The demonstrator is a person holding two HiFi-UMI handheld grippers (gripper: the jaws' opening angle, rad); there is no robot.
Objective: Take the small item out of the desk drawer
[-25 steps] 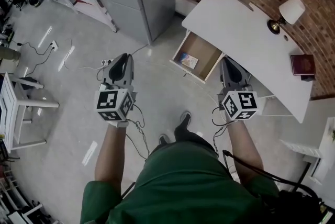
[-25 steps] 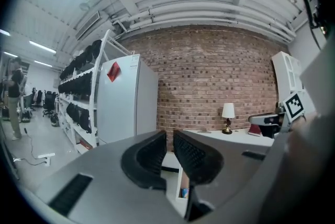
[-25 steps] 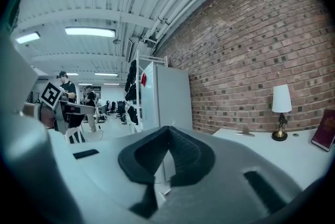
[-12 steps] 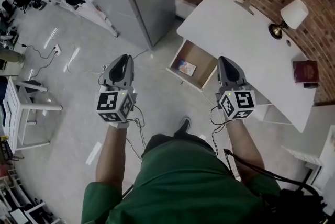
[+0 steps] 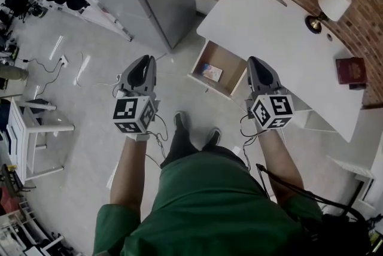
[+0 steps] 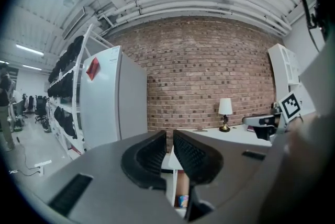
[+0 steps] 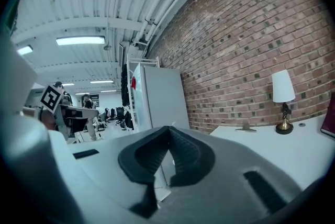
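Holds both tools well apart from open light-wood desk drawer (image 5: pixel 230 58) under white desk top (image 5: pixel 281 39), small flat blue-and-white packet (image 5: pixel 210 72) lying loose on drawer floor near left front corner: left grey two-jaw gripper (image 6: pixel 169 140) with fingers a narrow slit apart and empty, right grey two-jaw gripper (image 7: pixel 168 131) with fingers pressed together on nothing. Risks shoving thin packet along drawer floor if reaching in without spreading fingers first, given little edge to pinch. Risks also bumping drawer front or side wall on way down, nudging drawer toward shut.
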